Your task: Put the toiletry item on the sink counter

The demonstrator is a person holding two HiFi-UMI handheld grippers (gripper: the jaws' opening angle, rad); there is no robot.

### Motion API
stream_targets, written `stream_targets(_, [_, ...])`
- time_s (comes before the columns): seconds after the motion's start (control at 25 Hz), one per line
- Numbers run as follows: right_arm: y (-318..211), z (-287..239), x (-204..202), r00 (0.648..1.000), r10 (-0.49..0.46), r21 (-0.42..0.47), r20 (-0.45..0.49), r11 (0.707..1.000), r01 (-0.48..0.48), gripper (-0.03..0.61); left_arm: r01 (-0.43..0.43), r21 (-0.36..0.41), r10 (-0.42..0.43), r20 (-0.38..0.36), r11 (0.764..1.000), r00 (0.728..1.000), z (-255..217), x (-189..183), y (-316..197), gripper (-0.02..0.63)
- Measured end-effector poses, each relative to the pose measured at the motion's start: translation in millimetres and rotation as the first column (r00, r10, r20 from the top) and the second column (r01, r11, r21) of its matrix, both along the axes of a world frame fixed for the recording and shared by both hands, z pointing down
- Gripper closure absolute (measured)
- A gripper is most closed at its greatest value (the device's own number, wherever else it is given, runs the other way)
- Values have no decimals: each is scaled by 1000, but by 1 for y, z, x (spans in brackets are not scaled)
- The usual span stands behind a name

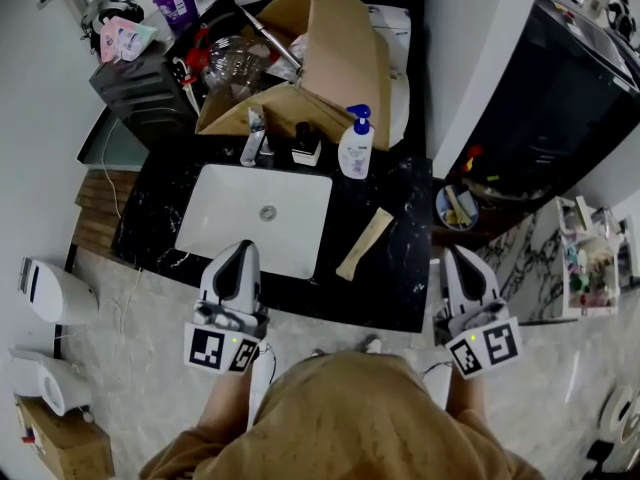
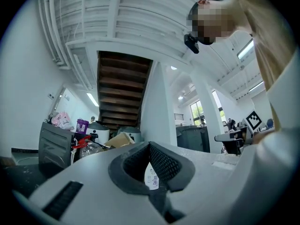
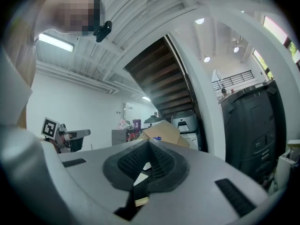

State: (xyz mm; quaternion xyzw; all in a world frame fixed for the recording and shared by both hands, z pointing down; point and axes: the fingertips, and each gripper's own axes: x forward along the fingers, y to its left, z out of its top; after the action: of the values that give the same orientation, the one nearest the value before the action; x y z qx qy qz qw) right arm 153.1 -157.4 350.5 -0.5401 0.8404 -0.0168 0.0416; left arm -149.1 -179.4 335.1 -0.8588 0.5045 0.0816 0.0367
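A white pump bottle with a blue pump [image 1: 356,144] stands on the black sink counter [image 1: 400,268], behind the white basin [image 1: 255,218]. A long tan box [image 1: 365,243] lies flat on the counter to the right of the basin. My left gripper [image 1: 240,250] hovers over the basin's front edge, shut and empty; in its own view the jaws [image 2: 150,145] meet, and the bottle [image 2: 151,177] shows through the gap below them. My right gripper [image 1: 458,255] hangs off the counter's right front corner; its jaws [image 3: 149,142] are shut with nothing between them.
An open cardboard box [image 1: 320,58] full of items sits at the back of the counter, with a dark crate [image 1: 145,88] to its left. A faucet [image 1: 255,138] and a small dark bottle [image 1: 305,143] stand behind the basin. A white pillar [image 1: 480,48] rises on the right.
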Motion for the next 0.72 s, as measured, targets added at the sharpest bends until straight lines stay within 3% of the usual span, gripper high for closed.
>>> stream_targets(0.72, [0,4,-4,1000,0,-8,-30,1000,0,575,-15,-15,15,-8,1000,1000,6,4,0,611])
